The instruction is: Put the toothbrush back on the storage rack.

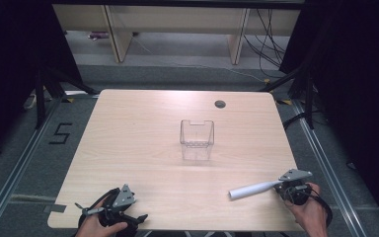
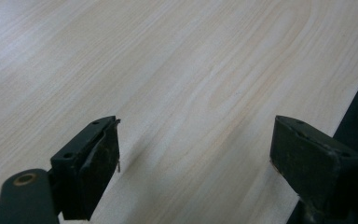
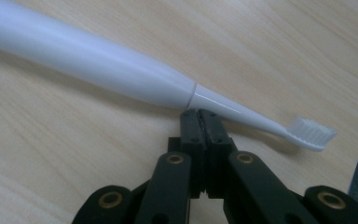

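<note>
The right gripper [image 3: 200, 113] has its two black jaws pressed flat together with nothing between them, their tips right up against the thin neck of a white electric toothbrush [image 3: 121, 70] – whether they actually touch it or sit just short cannot be told. In the right gripper view the toothbrush lies on its side on the wood, its thick handle running off to the upper left and its bristle head [image 3: 313, 132] at the lower right, near the table's edge. From the high view the same toothbrush [image 1: 254, 190] lies at the near right of the table [image 1: 143, 133], handle pointing left toward the middle, its head end hidden under the right gripper [image 1: 292, 183] held in the person's right hand [image 1: 310, 211]. The left gripper [image 2: 196, 154] has its jaws standing wide apart over bare wood, nothing between them; in the high view it [image 1: 116, 207] sits at the near left edge in the left hand [image 1: 96, 226], well apart from the toothbrush. Farther out, near the table's centre, a clear plastic container [image 1: 197, 139] stands upright and open at the top – well apart from both grippers – and a small dark round hole [image 1: 220, 103] marks the far side of the tabletop
</note>
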`<state>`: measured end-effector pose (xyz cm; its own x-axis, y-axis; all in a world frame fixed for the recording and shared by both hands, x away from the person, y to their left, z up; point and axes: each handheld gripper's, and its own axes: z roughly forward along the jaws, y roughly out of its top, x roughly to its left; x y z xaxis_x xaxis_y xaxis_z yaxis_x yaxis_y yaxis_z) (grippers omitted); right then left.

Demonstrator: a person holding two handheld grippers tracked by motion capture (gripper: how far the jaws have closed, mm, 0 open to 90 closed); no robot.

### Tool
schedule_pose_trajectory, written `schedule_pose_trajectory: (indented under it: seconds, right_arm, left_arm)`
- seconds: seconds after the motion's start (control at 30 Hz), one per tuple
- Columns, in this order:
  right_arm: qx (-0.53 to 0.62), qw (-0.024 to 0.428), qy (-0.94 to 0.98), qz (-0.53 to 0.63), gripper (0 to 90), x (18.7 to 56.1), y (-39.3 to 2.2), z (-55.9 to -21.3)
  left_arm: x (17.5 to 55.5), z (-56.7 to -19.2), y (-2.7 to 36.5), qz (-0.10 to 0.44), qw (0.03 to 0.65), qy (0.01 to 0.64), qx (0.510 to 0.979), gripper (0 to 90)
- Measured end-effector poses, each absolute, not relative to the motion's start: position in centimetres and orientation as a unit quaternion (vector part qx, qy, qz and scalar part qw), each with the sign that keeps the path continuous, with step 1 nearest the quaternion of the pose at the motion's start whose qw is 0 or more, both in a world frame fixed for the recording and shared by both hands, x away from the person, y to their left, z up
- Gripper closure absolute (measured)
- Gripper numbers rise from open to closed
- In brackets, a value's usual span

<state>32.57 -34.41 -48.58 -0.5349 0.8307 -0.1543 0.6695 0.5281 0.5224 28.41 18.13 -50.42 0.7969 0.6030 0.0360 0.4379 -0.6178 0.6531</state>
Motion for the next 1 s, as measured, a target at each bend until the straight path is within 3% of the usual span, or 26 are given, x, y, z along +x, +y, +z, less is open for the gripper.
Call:
schedule_pose_trajectory:
  seconds: [1.0]
  right_arm:
    - [0.379, 0.205, 0.882, 0.191, 88.8, 37.5, -30.8, -48.1]
  left_arm:
    - [28.4, -50.4, 18.1, 0.12, 0.324, 0.296, 0.891, 15.1]
